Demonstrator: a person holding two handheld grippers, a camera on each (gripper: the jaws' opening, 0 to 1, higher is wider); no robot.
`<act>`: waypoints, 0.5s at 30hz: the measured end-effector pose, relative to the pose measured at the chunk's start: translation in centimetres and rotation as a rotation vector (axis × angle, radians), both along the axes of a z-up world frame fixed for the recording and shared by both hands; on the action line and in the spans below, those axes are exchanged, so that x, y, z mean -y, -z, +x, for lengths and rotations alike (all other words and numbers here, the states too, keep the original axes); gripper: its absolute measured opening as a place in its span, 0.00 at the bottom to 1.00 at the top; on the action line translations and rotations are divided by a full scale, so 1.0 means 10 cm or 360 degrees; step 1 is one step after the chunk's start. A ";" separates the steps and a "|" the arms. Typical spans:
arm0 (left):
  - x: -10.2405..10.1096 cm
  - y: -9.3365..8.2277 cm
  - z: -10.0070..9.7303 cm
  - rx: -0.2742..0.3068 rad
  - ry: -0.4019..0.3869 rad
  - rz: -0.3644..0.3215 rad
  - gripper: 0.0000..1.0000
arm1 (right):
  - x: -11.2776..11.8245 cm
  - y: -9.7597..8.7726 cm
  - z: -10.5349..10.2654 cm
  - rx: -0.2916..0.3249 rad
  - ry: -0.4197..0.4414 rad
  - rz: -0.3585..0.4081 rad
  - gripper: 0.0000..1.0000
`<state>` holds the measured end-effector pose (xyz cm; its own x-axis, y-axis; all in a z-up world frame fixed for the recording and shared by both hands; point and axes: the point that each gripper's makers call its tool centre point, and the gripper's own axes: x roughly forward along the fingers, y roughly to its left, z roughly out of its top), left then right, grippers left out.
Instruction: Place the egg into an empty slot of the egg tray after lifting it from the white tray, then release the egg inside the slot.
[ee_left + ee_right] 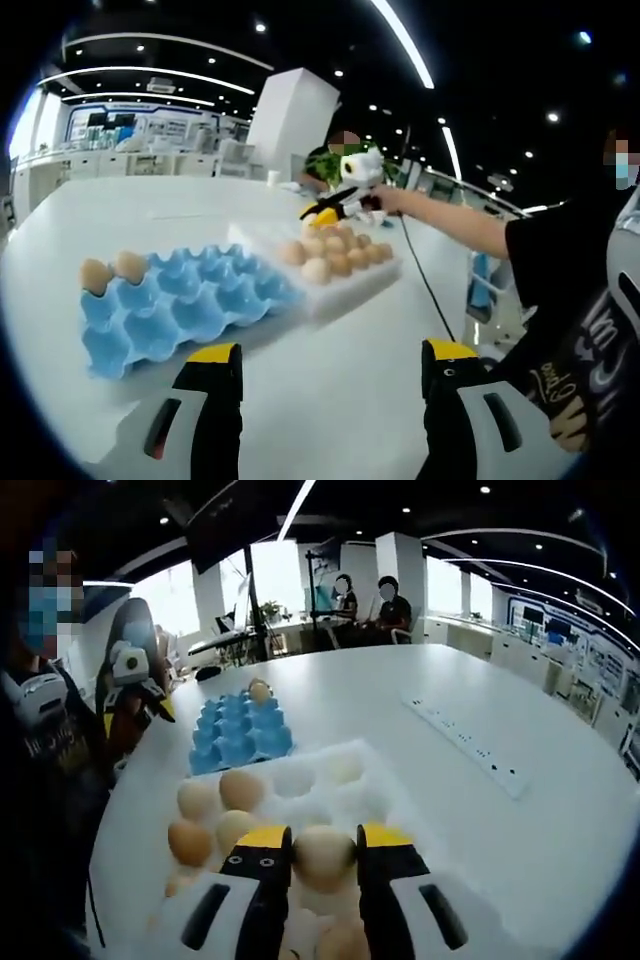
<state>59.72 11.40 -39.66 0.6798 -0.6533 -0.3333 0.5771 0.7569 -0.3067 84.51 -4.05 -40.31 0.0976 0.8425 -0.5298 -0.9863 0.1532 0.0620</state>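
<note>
The blue egg tray (190, 300) lies on the white table with two brown eggs (112, 270) in its far-left corner slots. Beside it, the white tray (350, 295) holds several brown eggs. My right gripper (324, 213) hovers over that tray's far side, held by a person's hand. In the right gripper view, my right gripper (323, 842) is shut on a brown egg (322, 858) above the white tray (385, 790); the blue egg tray (240, 742) lies beyond. My left gripper (332, 355) is open with nothing between its jaws, short of the blue tray.
A white power strip (470, 745) lies on the table to the right of the trays. My left gripper (135, 695) stands at the table's left edge beside the person's dark shirt (50, 780). Two seated people (365, 600) are far behind.
</note>
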 end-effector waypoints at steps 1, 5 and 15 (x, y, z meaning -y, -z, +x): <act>0.01 0.00 -0.01 0.0001 0.0001 -0.0001 0.74 | -0.03 -0.02 0.00 0.0013 0.0003 0.0012 0.27; 0.00 0.00 0.00 0.0001 -0.0003 0.0001 0.74 | -0.13 0.00 0.03 0.0064 0.0023 0.0034 0.27; -0.01 0.00 -0.01 0.0003 -0.0003 0.0002 0.74 | -0.19 0.02 -0.01 0.0141 0.0017 0.0099 0.28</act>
